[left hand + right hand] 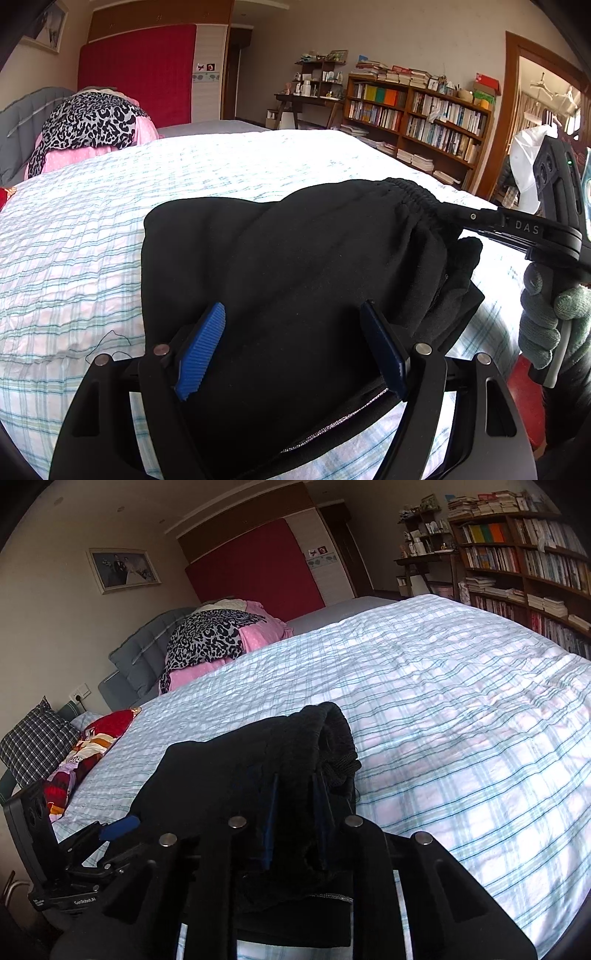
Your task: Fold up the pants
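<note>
Presently: bed point(110, 229), plaid-sheeted, bearing the black pants point(295, 258) in a folded bundle at its near edge. My left gripper point(291, 347), jaws spread wide astride the bundle, pinching nothing. My right gripper point(295, 812), clamped on the bunched elastic waistband point(332, 734). Risk, as I judge it: pulling with one grip could drag the layers askew, undoing the fold.

The pants point(295, 266) lie on the bed cover point(221, 166), bunched between the jaws of the left gripper point(291, 347), the waistband point(410, 192) ahead and to their right. The right gripper point(295, 812) has a fold of the same pants between its closed jaws. Beyond both jaws, the cover stretches away; pillows point(221, 638) lie far ahead to the left, a bookshelf point(417, 114) stands far ahead to the right.
</note>
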Available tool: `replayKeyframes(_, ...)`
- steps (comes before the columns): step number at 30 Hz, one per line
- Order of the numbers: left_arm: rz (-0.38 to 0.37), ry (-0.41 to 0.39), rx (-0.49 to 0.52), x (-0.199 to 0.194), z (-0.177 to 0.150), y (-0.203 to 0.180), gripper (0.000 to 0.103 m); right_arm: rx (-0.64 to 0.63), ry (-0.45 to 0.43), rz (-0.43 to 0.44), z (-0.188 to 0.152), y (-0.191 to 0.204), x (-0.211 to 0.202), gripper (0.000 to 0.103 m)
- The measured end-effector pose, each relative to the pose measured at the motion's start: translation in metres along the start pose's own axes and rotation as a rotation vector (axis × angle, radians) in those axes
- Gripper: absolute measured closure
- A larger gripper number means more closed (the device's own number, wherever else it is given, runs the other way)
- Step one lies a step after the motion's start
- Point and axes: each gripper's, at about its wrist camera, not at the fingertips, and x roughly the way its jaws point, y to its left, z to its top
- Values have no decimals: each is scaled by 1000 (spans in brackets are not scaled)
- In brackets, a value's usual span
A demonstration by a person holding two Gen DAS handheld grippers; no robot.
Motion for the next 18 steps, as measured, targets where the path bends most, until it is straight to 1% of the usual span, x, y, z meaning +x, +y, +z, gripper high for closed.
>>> replayKeyframes(1,-3,1,-1,-1,0,1,28,5,-16,16,1,0,-8,91)
replayKeyframes(3,-11,1,-3,-3,0,2,28,15,-42,47,4,0,-26,91)
replayKeyframes(5,-22,0,0,-5,-2,6,28,8,-45,45,2,0,-40,92)
replayKeyframes(6,-26,0,6,-7,-3,6,28,0,-35,29,-1,0,-42,92)
replayKeyframes(9,-29,2,42,-11,-11,6,28,4,12,-29,-18,-8,-37,92)
replayKeyframes(11,-24,5,73,-13,-17,4,28,38,34,-38,-27,-18,-29,92)
replayKeyframes(13,-15,7,92,-14,-20,2,28,47,36,-50,-33,-22,-23,92)
replayKeyframes(16,-17,8,76,-18,-14,3,28,21,28,-77,-36,-20,-21,92)
replayKeyframes(18,-31,-13,43,-21,-7,5,28,18,32,-82,-35,-20,-22,92)
